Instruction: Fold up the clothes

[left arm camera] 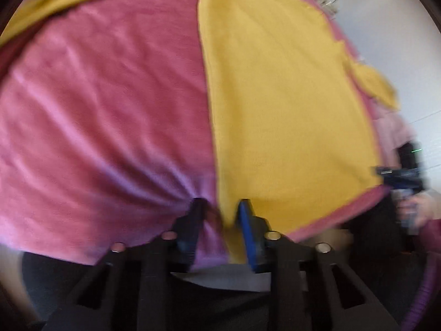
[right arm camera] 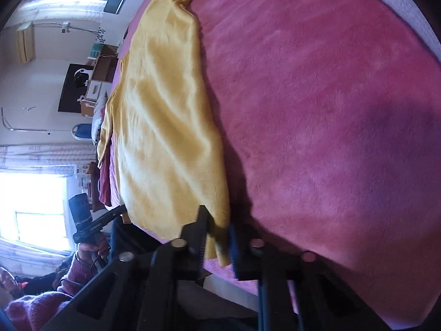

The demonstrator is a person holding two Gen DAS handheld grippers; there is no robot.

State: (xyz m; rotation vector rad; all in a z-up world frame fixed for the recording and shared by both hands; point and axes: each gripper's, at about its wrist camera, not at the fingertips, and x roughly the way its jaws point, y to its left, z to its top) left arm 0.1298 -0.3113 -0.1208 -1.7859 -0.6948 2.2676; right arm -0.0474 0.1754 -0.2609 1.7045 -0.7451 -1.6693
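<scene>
Two claws pinch the yellow garment point(right arm camera: 165, 115) at its near hem: left claw point(left arm camera: 220, 207) and right claw point(right arm camera: 217, 220) each clamp a corner. We see it lying on the pink bed point(right arm camera: 330, 110), long axis running away from us.

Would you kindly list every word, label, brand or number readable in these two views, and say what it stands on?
None can be read.
Boxes on the far shelf: any print is too small and blurred.
Yellow garment and pink blanket: no text shows.
</scene>
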